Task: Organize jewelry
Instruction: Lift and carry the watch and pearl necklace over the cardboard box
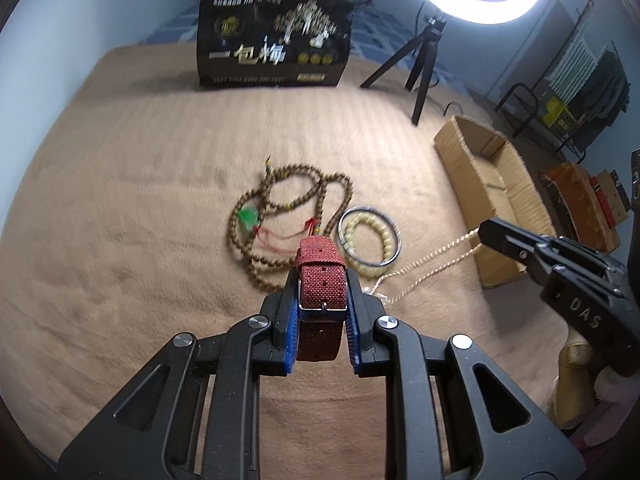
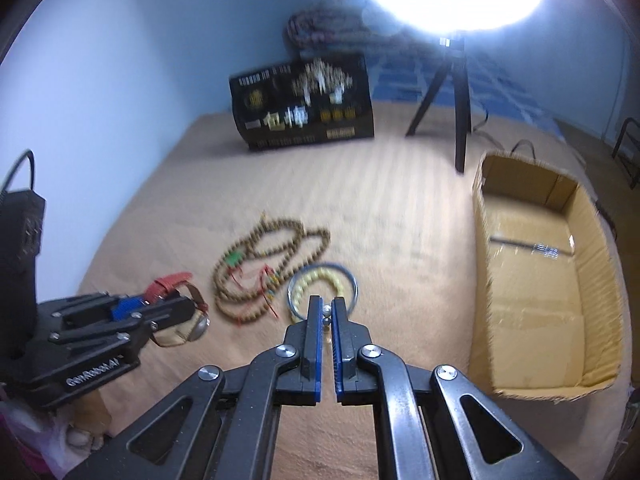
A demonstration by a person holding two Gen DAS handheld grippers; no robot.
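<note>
My left gripper (image 1: 322, 274) is shut on a red woven watch strap (image 1: 318, 254) with a steel buckle, lifted off the tan blanket. The right wrist view shows that watch (image 2: 200, 326) hanging from the left gripper (image 2: 192, 308). My right gripper (image 2: 327, 302) is shut on a thin chain (image 2: 327, 316). In the left wrist view this gold twisted chain (image 1: 424, 268) trails down from the right gripper (image 1: 486, 230) to the blanket. A brown bead necklace (image 1: 280, 216) with a green pendant lies ahead. Next to it a thin bangle (image 1: 368, 240) rings a pale yellow bead bracelet.
An open cardboard box (image 2: 540, 280) sits at the right with a small silvery item (image 2: 540, 248) inside. At the back a black printed carton (image 1: 276, 48) stands under folded cloth. A ring light's tripod (image 1: 420, 68) stands beside it. A tan blanket (image 1: 120, 200) covers the surface.
</note>
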